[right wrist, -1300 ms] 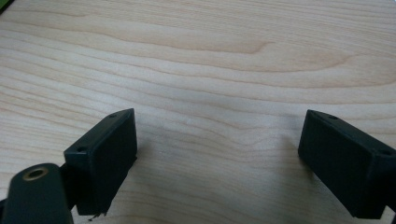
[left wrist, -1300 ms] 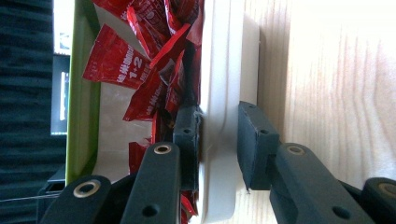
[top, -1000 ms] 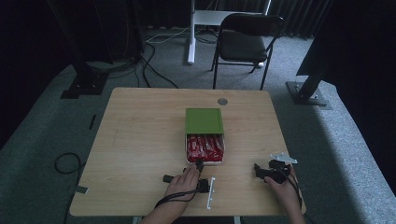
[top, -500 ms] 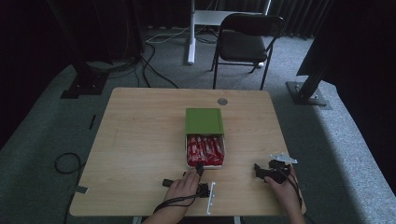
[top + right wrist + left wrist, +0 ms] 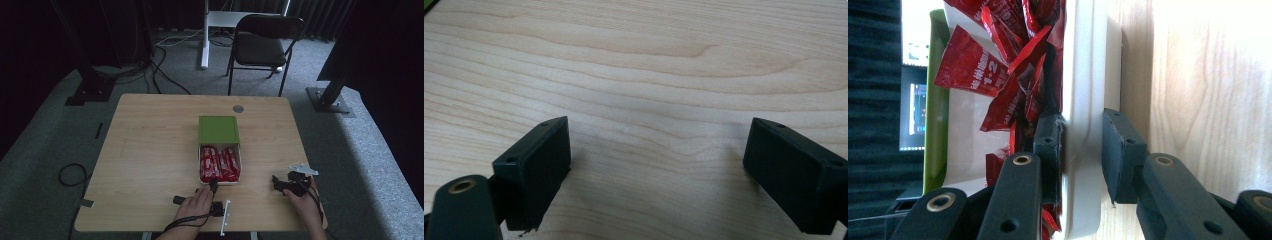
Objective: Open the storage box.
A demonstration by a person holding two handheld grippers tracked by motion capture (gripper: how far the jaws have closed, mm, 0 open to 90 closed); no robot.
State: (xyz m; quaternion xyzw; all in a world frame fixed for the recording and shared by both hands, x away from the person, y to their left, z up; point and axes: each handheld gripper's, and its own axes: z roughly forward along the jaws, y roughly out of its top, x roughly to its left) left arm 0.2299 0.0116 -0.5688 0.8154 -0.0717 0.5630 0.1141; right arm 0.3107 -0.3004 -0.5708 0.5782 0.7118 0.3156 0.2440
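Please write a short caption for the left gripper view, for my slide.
Left gripper clamps the white box's front wall, red sachets inside.

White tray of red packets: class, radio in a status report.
Left gripper shut on white tray near wall. Right gripper open over bare table. Red packets inside. Nothing in the way.

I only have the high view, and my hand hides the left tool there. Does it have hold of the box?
Observer: Yes. The left tool is shut on the near wall of the box, one jaw inside and one outside.
Operator: Is a packet caught in the grip?
Observer: The red packets crowd the inner jaw. I cannot tell whether one is pinched.
Operator: And the right tool?
Observer: The right tool is open, with bare table between its jaws.
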